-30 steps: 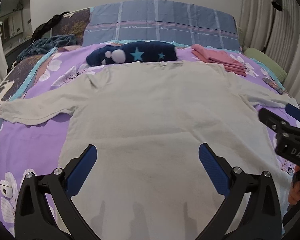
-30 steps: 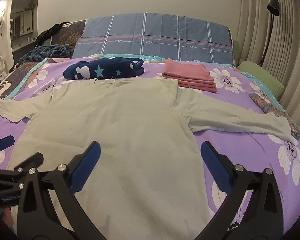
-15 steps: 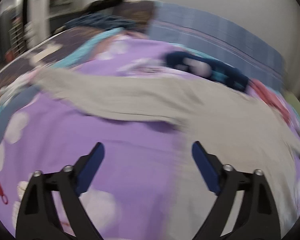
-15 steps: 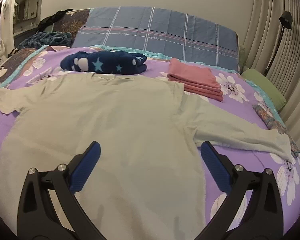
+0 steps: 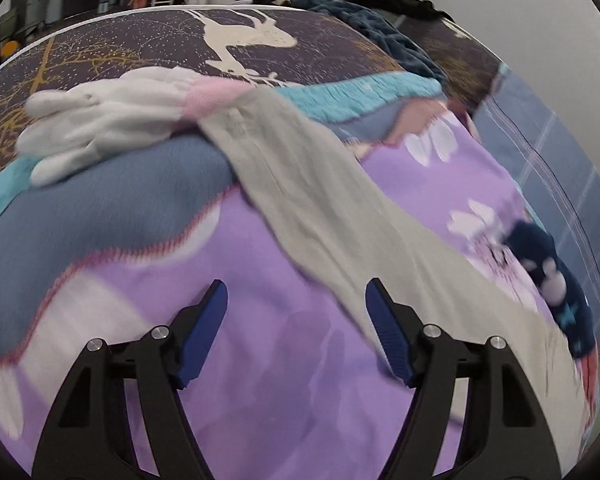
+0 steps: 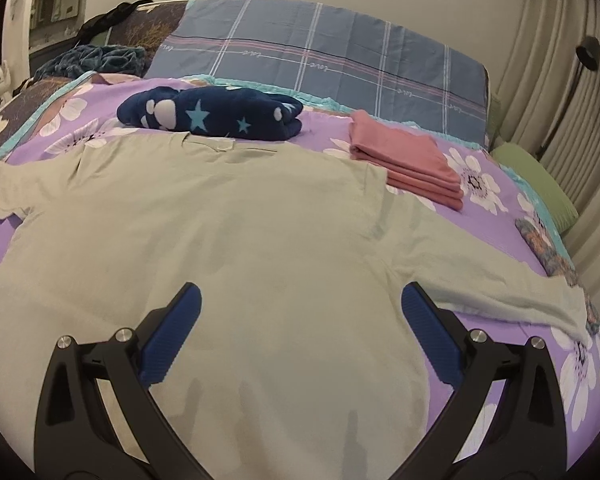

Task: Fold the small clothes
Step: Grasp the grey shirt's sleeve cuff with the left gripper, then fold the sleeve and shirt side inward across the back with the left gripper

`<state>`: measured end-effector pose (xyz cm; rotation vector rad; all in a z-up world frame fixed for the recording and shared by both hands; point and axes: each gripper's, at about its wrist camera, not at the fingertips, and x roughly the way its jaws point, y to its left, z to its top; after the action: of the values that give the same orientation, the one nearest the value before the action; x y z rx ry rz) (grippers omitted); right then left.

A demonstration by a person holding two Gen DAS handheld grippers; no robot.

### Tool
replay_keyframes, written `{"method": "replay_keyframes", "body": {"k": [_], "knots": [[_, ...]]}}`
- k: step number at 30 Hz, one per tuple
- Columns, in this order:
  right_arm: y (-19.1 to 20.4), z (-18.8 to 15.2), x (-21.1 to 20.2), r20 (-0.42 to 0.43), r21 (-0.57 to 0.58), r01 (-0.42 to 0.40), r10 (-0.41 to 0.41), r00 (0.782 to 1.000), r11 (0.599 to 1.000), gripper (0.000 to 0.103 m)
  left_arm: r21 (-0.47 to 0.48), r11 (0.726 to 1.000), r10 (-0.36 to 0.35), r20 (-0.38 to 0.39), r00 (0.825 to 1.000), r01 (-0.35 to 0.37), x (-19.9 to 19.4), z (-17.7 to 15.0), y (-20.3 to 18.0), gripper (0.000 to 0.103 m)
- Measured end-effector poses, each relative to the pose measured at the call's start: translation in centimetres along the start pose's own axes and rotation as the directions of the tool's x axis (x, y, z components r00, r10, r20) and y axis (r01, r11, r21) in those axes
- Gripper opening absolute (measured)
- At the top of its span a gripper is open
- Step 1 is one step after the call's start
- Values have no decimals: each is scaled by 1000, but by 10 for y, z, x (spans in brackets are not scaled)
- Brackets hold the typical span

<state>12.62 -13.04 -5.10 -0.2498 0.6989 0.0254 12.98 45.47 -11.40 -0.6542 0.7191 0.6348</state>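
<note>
A pale grey-green long-sleeved shirt lies spread flat on the purple flowered bedspread, both sleeves stretched out. My right gripper is open and empty, hovering over the shirt's lower body. In the left wrist view the shirt's left sleeve runs diagonally across the bed, its cuff near white and pink socks. My left gripper is open and empty, above the bedspread just beside the sleeve; its right fingertip is at the sleeve's edge.
A folded navy star-print garment and a folded pink stack lie beyond the shirt's collar. A blue plaid pillow is at the headboard, a green pillow at right. A dark deer-print blanket lies at the bed's left edge.
My left gripper has swung left from over the shirt's body to the left sleeve. My right gripper has moved forward a little over the shirt. Both stayed open.
</note>
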Motion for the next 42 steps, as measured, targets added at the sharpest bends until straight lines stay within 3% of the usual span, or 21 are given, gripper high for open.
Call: {"method": "replay_keyframes", "body": {"k": [9,10,11,12,13,16,19,20,22,24,26,28,31,33,34,36,37,38,41,42], "knots": [[5,13,25,-19,12,-27,27,999,1000,101,7,989,147,51,988,-148,28,34,-8,73],[5,14,27,-18,15,-31,31,999,999,101,13,986,162,58,985,-163,30,36,-9,68],[5,16,29,-14,15,-34,34,999,999,101,20,984,178,70,982,-180,31,38,-11,42],[6,17,29,-12,14,-33,33,999,999,101,35,983,176,67,982,-179,33,41,-14,27],[5,18,29,-8,13,-30,30,1000,999,101,32,987,154,46,987,-155,35,43,-14,4],[0,19,28,6,20,-29,29,1000,999,101,2,1000,24,64,998,-24,16,45,-28,1],[-9,19,27,17,37,-26,26,1000,999,101,134,986,-109,90,990,97,-21,35,-79,1],[-12,18,27,18,44,-25,24,1000,999,101,184,971,-166,79,983,150,-35,28,-100,1],[-21,17,28,15,64,-24,24,1000,998,101,306,917,-285,51,957,257,-64,6,-152,1],[-30,15,28,13,85,-28,27,1000,996,101,408,845,-381,9,924,345,-87,-20,-197,2],[-41,13,30,7,108,-21,20,1000,994,101,503,730,-492,-84,867,463,-111,-63,-250,2],[-56,10,33,-7,142,-22,24,1000,990,101,562,623,-547,-184,817,544,-125,-106,-292,2],[-76,6,40,-41,190,-34,43,998,981,101,612,478,-564,-336,754,630,-130,-176,-340,2],[-88,4,45,-64,212,-29,43,997,977,101,629,405,-536,-426,729,664,-125,-220,-361,2],[-91,4,47,-69,214,-22,38,997,977,101,640,387,-516,-445,732,663,-123,-235,-366,4],[-96,3,49,-70,208,-22,37,997,978,101,654,356,-486,-480,730,667,-116,-257,-368,21],[-96,3,50,-69,201,-31,46,997,979,101,658,359,-476,-481,737,662,-113,-259,-363,43],[-96,3,51,-68,194,-49,63,996,980,101,662,367,-473,-472,744,654,-112,-258,-358,56],[-90,11,62,-74,183,-146,162,984,972,100,661,393,-480,-445,756,639,-115,-244,-334,59],[-87,15,65,-79,182,-171,188,979,968,95,655,411,-482,-434,761,634,-116,-237,-325,60]]}}
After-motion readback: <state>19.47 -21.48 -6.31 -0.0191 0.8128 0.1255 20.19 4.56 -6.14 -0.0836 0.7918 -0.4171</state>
